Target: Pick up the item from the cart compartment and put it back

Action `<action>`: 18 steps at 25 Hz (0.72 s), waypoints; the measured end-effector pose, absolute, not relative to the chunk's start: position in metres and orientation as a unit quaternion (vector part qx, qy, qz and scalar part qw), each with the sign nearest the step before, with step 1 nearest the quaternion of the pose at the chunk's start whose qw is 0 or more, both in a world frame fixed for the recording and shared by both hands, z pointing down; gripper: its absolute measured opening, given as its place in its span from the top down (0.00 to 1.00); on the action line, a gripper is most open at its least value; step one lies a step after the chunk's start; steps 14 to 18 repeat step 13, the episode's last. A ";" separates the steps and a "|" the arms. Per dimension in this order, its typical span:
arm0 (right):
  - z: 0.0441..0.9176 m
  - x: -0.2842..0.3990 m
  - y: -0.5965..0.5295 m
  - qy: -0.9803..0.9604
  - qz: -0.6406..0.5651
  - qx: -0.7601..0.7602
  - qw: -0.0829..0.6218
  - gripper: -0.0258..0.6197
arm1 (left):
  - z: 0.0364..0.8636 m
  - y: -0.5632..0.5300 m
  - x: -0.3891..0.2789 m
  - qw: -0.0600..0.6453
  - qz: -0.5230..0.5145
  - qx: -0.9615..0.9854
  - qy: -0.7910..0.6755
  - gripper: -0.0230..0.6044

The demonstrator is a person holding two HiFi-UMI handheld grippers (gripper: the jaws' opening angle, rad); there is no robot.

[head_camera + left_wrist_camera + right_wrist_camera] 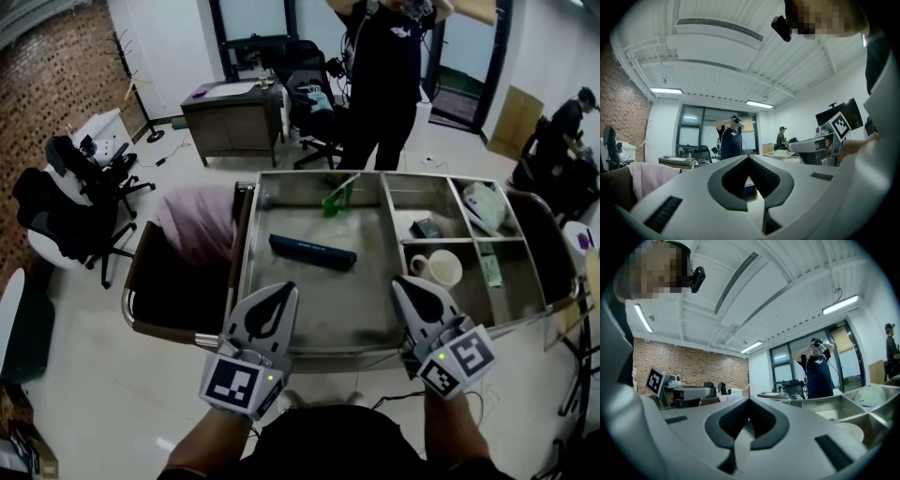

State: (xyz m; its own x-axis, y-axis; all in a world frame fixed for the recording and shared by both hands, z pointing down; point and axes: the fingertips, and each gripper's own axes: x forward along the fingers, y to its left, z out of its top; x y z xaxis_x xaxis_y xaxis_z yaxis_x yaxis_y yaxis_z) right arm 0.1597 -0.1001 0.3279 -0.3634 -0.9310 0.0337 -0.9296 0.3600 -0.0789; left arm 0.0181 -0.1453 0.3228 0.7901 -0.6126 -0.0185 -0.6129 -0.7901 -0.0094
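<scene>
A steel cart [323, 328] with several compartments stands in front of me. Its large left compartment holds a long dark blue box [312, 251] and a green item [337, 197] at the far wall. The smaller right compartments hold a white cup [441, 267], a small dark item [427, 228], a white bag [483, 206] and a green packet [489, 270]. My left gripper [286, 291] hovers over the cart's near edge, shut and empty. My right gripper [401, 281] hangs beside it near the cup, also shut with nothing in it. Each gripper view shows its jaws [748, 156] [749, 399] meeting at the tip.
A person in dark clothes [380, 75] stands just behind the cart. A pink cloth [197, 225] lies over a dark bin at the cart's left end. Office chairs [84, 187] stand at the left, a desk [230, 117] behind, and another person [562, 131] at the far right.
</scene>
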 end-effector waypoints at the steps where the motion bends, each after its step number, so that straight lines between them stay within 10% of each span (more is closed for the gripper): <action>1: 0.327 0.160 -0.100 0.824 -0.042 -0.564 0.008 0.94 | 0.323 -0.145 0.018 0.008 0.007 -0.946 0.323 0.96; 18: 0.328 0.156 -0.101 0.825 -0.041 -0.563 -0.006 0.94 | 0.321 -0.147 0.017 0.009 0.008 -0.947 0.321 0.96</action>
